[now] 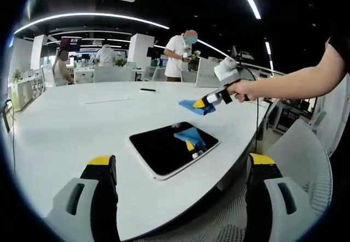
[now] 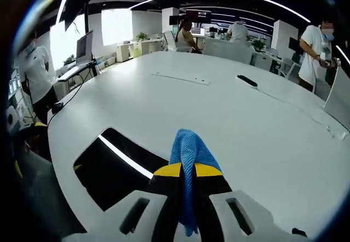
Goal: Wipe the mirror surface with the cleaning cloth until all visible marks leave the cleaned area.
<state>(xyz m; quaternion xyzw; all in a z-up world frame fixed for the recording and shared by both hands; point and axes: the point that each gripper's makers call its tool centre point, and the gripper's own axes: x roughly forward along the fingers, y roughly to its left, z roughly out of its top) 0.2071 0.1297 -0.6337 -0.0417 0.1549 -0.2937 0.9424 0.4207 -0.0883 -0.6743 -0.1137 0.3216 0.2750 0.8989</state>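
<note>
We see one blue cleaning cloth (image 2: 188, 160), soft, light and limp, pinched between the closed jaws of our right gripper (image 2: 188, 177) with its free end bunched just ahead of the tips; we judge a grip near one edge leaves enough fabric to wipe with. One flat rectangular mirror (image 1: 172, 148), likely rigid, smooth and fragile, lies on the white table (image 1: 71, 127) ahead of our left gripper (image 1: 183, 168), whose two jaws stand wide apart and empty; from the right gripper it sits just below and left of the cloth.
</note>
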